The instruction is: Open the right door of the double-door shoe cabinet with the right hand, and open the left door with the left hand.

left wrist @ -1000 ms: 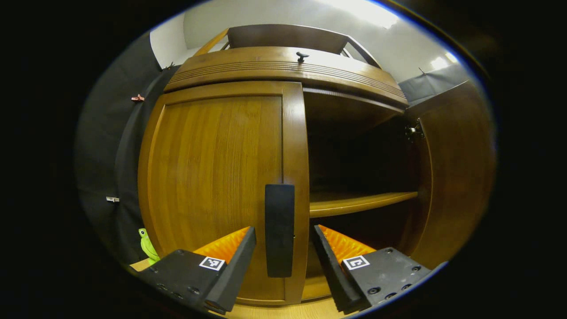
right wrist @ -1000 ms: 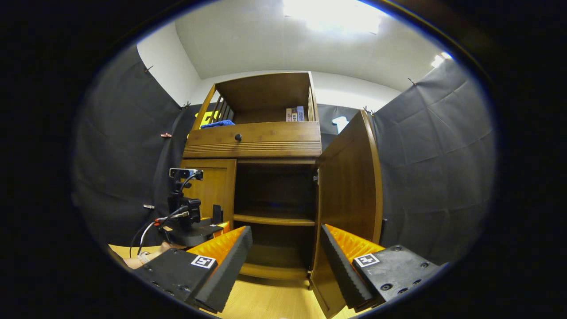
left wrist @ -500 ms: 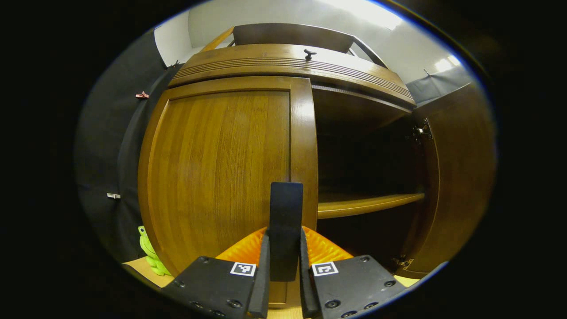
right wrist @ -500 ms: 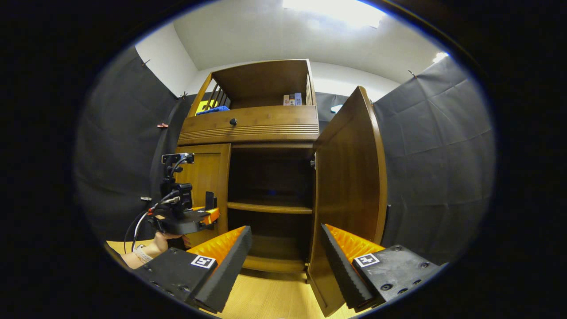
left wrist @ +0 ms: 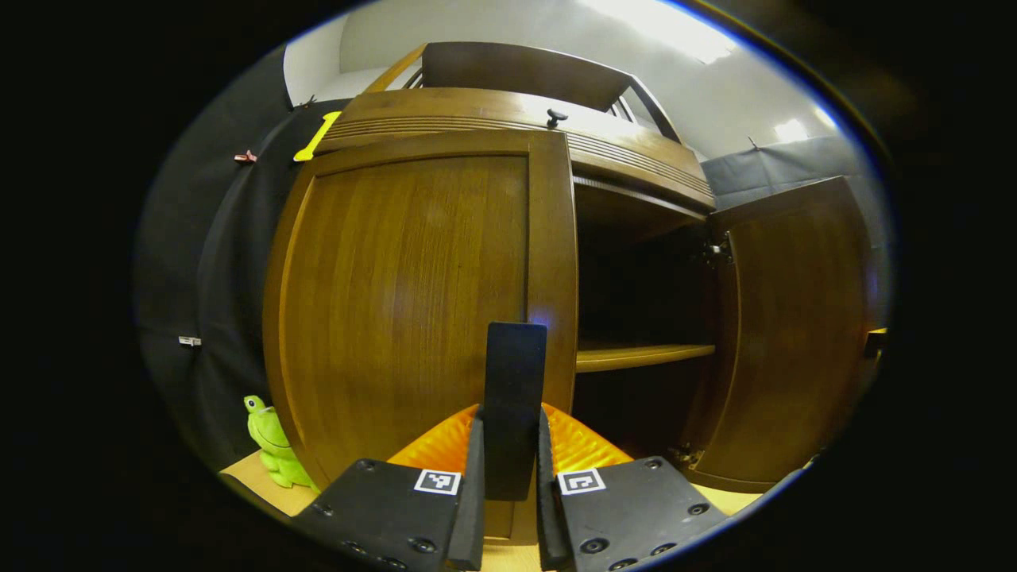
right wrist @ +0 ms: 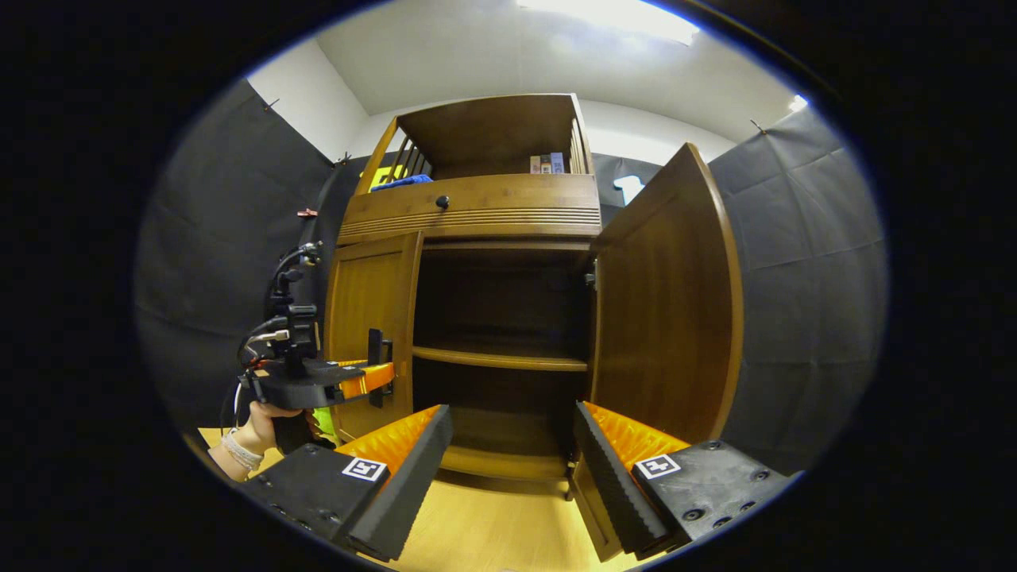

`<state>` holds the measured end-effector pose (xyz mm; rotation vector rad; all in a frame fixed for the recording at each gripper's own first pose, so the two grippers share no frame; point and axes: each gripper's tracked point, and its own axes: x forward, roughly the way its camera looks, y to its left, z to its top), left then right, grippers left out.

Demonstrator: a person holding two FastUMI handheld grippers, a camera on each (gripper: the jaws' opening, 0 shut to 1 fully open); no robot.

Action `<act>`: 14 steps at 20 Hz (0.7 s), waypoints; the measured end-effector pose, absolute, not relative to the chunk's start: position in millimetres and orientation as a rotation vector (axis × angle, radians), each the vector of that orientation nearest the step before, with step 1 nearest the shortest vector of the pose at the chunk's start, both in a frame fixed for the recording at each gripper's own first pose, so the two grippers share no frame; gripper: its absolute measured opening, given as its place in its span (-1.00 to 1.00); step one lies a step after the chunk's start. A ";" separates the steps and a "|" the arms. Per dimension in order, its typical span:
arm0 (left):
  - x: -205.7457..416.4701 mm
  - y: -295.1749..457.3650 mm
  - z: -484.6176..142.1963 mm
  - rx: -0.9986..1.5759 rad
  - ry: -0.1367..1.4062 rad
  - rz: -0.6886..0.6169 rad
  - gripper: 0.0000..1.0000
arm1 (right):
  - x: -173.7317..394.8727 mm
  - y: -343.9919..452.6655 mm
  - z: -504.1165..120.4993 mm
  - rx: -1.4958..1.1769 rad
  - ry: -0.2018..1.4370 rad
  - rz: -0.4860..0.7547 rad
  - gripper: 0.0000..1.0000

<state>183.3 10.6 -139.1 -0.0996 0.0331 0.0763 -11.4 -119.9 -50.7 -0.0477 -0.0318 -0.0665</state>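
Left hand-held gripper [left wrist: 508,508] pinches the left door's handle [left wrist: 515,397], fingers pressed on both sides. Left door [left wrist: 413,302] barely ajar, right door [right wrist: 667,318] swung wide. Right hand-held gripper [right wrist: 512,469] spread, holding nothing. Best to pull w/ an arc about the hinge (outer left edge), keeping grip square. Handle's long axis vertical.

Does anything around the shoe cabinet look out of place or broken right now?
Nothing looks damaged or spilled. The right door stands wide open, and the left gripper is shut on the left door's handle. One small oddity: a green frog toy sits on the floor beside the left door.
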 end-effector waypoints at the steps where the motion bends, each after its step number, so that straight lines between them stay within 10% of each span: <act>1: 175.5 11.5 -138.3 -0.102 0.037 0.070 -0.39 | -11.0 -116.2 -50.1 -0.047 -0.033 -0.059 0.95; 14: 82.9 39.8 -131.1 -0.106 0.073 0.038 -0.40 | -14.6 -55.2 -40.8 -0.033 -0.047 0.029 0.94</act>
